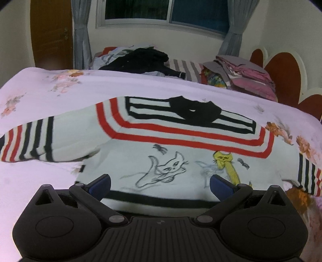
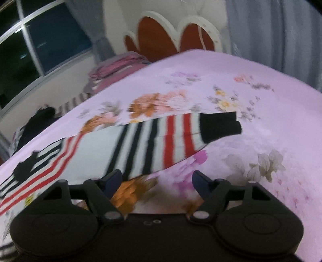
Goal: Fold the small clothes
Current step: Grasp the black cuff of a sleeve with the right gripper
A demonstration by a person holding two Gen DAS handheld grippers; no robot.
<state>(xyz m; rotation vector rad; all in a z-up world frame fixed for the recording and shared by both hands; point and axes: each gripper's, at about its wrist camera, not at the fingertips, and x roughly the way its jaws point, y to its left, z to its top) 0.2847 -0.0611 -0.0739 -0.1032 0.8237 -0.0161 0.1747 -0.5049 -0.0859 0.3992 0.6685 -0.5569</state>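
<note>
Indoor artificial light, cool pinkish cast; window (image 1: 167, 12) dark. Bedsheet (image 1: 50, 90) near blown out at left. Left wrist view fairly sharp, slight smear on the sweater (image 1: 161, 153). Right wrist view motion-blurred throughout. Heavy fisheye bending, black vignette in corners.

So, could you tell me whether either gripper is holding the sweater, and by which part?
Nothing is held: the left gripper and right gripper are both open above the sweater.
</note>
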